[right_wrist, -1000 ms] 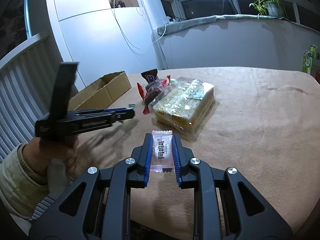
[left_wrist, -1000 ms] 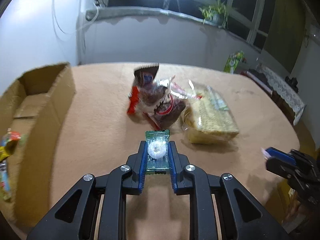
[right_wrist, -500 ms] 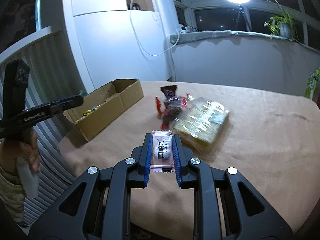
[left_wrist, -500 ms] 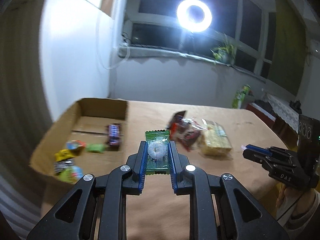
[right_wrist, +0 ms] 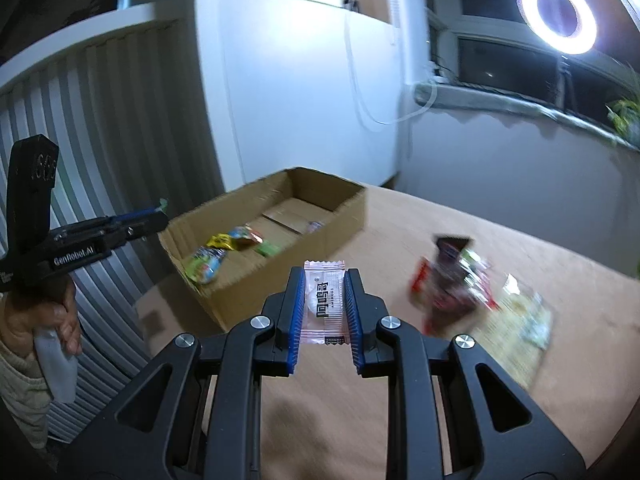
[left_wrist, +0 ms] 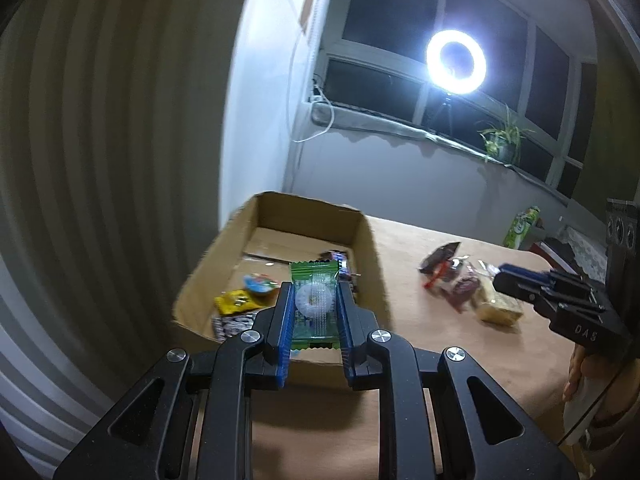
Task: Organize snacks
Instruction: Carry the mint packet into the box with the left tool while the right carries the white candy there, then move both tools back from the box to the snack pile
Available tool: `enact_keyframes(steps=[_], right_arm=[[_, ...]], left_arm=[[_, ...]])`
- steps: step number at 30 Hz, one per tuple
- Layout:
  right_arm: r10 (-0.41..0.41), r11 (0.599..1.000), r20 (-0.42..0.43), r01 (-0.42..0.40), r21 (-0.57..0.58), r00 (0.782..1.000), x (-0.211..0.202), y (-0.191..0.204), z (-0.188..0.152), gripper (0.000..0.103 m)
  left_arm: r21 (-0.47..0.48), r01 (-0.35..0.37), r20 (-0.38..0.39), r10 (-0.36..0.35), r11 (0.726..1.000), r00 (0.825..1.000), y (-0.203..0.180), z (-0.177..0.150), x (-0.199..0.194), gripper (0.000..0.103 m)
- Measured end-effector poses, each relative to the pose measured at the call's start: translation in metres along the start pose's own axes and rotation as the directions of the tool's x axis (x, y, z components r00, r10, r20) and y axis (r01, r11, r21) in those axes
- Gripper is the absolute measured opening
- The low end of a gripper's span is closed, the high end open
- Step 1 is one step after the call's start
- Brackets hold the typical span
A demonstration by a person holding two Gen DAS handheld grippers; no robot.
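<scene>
My left gripper [left_wrist: 314,312] is shut on a green candy packet [left_wrist: 314,304] and holds it above the near end of an open cardboard box [left_wrist: 360,236]. The box holds several small wrapped snacks [left_wrist: 236,300]. My right gripper [right_wrist: 324,308] is shut on a pink-white candy packet [right_wrist: 324,304], in the air to the right of the box [right_wrist: 256,284]. A pile of dark and red snack bags [right_wrist: 452,284] and a yellow cracker pack [right_wrist: 520,328] lie on the table [right_wrist: 420,232] further right. The other gripper shows in each view: the right one [left_wrist: 560,300] and the left one [right_wrist: 88,236].
The box stands at the table's left edge, next to a ribbed wall [left_wrist: 100,160]. A ring light [left_wrist: 456,62] and a potted plant [left_wrist: 504,144] stand by the window behind. A green carton [left_wrist: 520,226] is at the far right.
Both grippers have swung left and risen, each keeping its candy. The left one now hangs over the box; the snack pile has shifted to the right in both views.
</scene>
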State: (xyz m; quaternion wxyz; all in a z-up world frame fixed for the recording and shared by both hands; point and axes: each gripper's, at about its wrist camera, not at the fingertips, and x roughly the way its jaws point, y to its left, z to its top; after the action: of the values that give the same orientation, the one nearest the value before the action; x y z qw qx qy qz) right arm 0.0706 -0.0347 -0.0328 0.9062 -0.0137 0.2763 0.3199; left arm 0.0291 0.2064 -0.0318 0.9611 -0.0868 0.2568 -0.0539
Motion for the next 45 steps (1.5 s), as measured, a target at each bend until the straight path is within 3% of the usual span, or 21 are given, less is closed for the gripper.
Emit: enact_keyframes(steps=[9,12,13,14,15,16,18,24,33,35,45], right_arm=[[0.090,0.993,-0.012,-0.091,-0.074,0.996,0.079,0.045,0.046,0.021],[0.133,0.988,-0.036,-0.136,-0.068,0.990,0.116,0.049,0.058,0.022],[0.143,0.987,-0.059,-0.147,-0.065,0.988,0.127,0.050,0.060,0.025],[0.136,0.988,-0.064,-0.141,-0.065,0.989,0.133,0.051,0.060,0.028],[0.129,0.989,-0.053,-0.133,-0.060,0.990,0.135,0.049,0.060,0.037],[0.131,0.990,-0.039,-0.133,-0.049,0.991,0.133,0.047,0.059,0.047],[0.113,0.993,-0.021,-0.114,-0.040,0.993,0.128,0.043,0.055,0.054],[0.068,0.997,0.006,-0.068,-0.025,0.998,0.109,0.031,0.048,0.055],[0.055,0.998,0.054,-0.054,-0.032,0.997,0.071,0.040,0.031,0.073],[0.055,0.998,0.049,-0.054,-0.024,0.997,0.064,0.042,0.024,0.074],[0.061,0.998,0.016,-0.062,0.029,0.998,0.027,0.031,-0.022,0.074]], left_arm=[[-0.009,-0.008,-0.057,0.008,1.000,0.998,0.029,0.001,0.036,0.019],[-0.002,-0.021,-0.084,0.021,1.000,0.996,0.029,0.000,0.047,0.024],[-0.001,-0.027,-0.088,0.027,1.000,0.996,0.029,0.000,0.048,0.036],[0.000,-0.037,-0.089,0.037,0.999,0.995,0.029,0.000,0.049,0.057],[0.004,-0.056,-0.079,0.056,0.998,0.995,0.028,0.002,0.048,0.065],[0.009,-0.068,-0.064,0.069,0.998,0.996,0.027,0.003,0.044,0.070],[0.019,-0.074,-0.055,0.075,0.997,0.996,0.025,0.005,0.041,0.070],[0.034,-0.077,-0.045,0.079,0.996,0.996,0.020,0.010,0.037,0.070],[0.052,-0.081,-0.010,0.082,0.995,0.997,0.003,0.011,0.012,0.072],[0.048,-0.080,-0.003,0.080,0.996,0.997,0.000,0.010,0.007,0.076],[0.073,-0.056,-0.029,0.059,0.996,0.998,-0.034,0.004,-0.002,0.076]])
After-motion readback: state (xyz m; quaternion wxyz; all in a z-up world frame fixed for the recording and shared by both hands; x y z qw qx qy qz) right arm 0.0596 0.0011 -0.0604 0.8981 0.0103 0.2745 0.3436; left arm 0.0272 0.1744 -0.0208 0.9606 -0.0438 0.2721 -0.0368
